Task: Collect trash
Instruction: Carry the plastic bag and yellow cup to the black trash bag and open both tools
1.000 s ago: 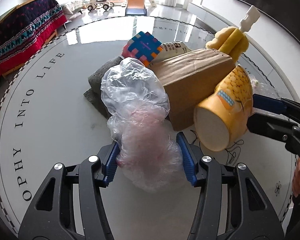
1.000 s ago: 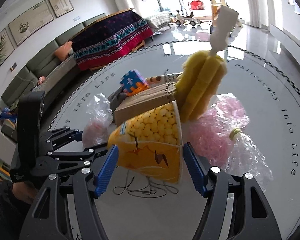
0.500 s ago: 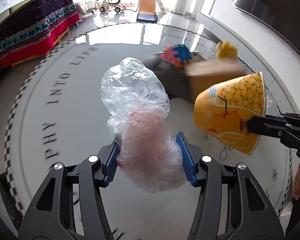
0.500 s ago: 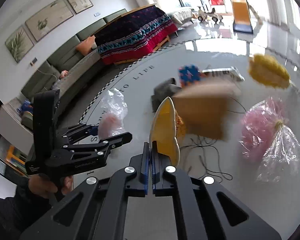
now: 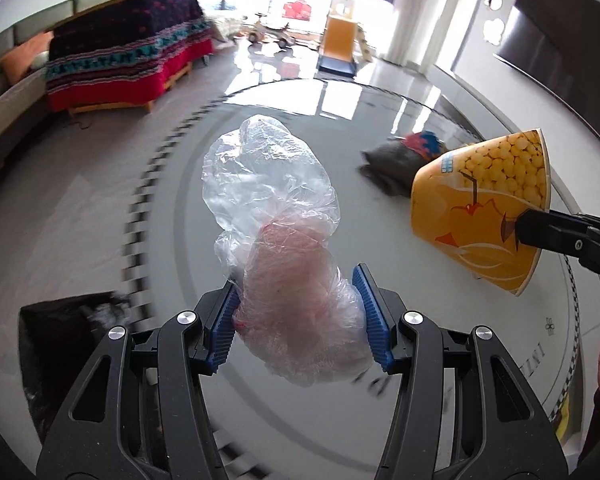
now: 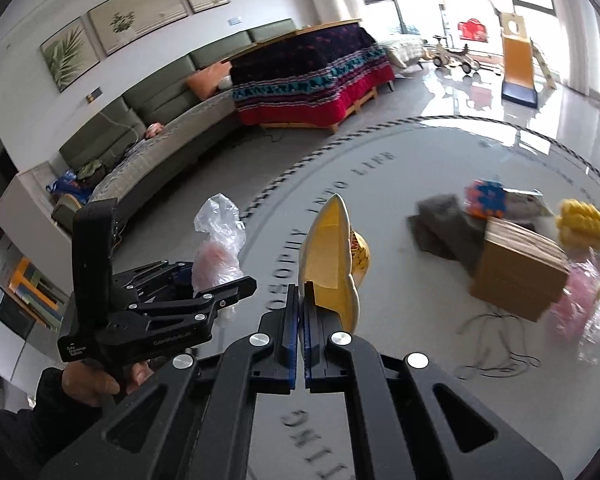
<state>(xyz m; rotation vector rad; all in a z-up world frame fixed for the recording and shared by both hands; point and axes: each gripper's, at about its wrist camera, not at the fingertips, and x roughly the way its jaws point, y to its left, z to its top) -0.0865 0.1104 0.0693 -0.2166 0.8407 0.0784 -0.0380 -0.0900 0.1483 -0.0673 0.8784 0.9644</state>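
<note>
Your left gripper is clamping the crumpled plastic bag between its blue pads, jaws spread about as wide as the pink wad inside — the bag is rising toward 12 o'clock, clear of the round table. Your right gripper is pinched almost fully together on the rim of the yellow popcorn cup, which is sticking up edge-on at 12 o'clock of the pads. Compared with half a second ago, both grips are holding unchanged, but you are swinging left: the cardboard box and grey cloth are sliding toward 2 o'clock, and a black bin bag is appearing at 8 o'clock in the left view.
</note>
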